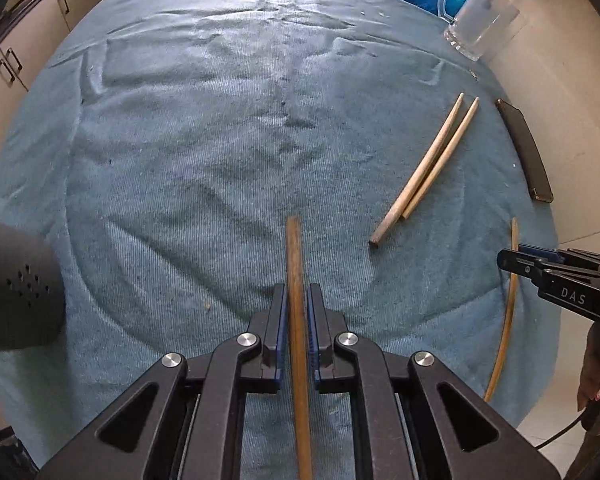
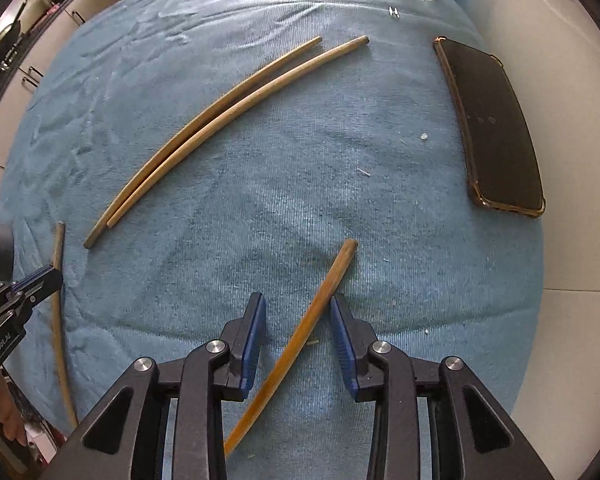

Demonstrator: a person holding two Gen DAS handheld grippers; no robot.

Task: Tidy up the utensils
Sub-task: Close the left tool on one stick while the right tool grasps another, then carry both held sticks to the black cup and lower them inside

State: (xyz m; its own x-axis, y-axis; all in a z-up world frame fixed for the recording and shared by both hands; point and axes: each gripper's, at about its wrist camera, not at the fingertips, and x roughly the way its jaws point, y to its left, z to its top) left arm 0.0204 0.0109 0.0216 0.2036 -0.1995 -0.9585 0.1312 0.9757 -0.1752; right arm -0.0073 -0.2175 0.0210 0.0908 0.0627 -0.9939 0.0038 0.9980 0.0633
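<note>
1. Left claw (image 1: 297, 312) clamps a dark chopstick (image 1: 296, 320), lifted to join others.
2. Right claw (image 2: 298, 320) stands part open astride an orange chopstick (image 2: 300, 340) on the towel-covered tabletop (image 2: 340, 160), unpinched.
3. Pale pair (image 2: 220, 120) lies far left, already matched.

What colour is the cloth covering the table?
The ribbed, wrinkled table cloth is a muted blue, clearest in the right wrist view.
</note>
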